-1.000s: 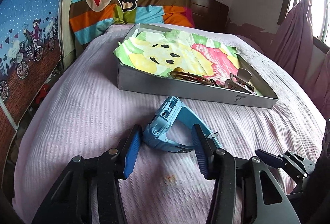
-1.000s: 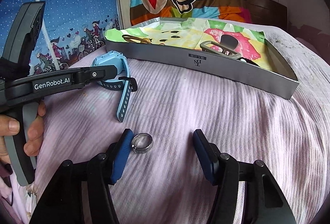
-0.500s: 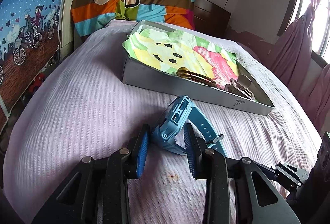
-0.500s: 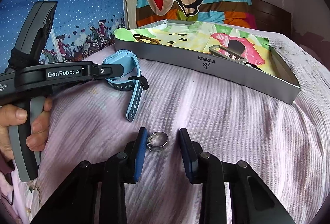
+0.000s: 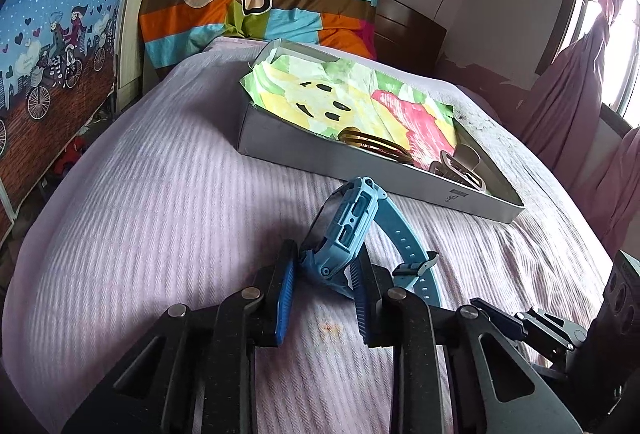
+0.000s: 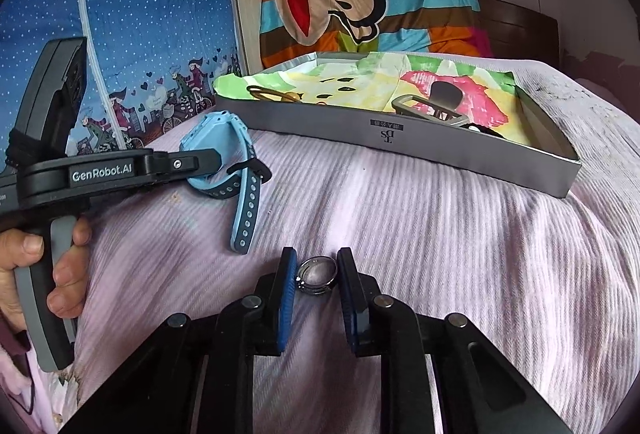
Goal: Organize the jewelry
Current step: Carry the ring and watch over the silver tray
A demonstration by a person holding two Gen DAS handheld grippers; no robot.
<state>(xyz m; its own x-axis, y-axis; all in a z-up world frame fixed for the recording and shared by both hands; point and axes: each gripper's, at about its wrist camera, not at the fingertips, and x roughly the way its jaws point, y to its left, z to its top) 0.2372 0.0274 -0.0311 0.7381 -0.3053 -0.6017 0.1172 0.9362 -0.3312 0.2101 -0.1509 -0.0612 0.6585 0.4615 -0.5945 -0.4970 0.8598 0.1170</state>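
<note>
While the right gripper (image 6: 316, 274) pinches a silver ring (image 6: 317, 275) on the lilac bedspread (image 6: 440, 234), the left gripper (image 5: 325, 270) clamps a blue smartwatch (image 5: 348, 218); beyond lies the grey tray (image 5: 280, 144) holding gold bangles (image 5: 376, 146) and a hair claw (image 5: 460, 166).

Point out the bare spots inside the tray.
In the tray, the paper lining is bare at its far left end and between the bangles and hair clip. The right near corner, around the clip, is crowded.
</note>
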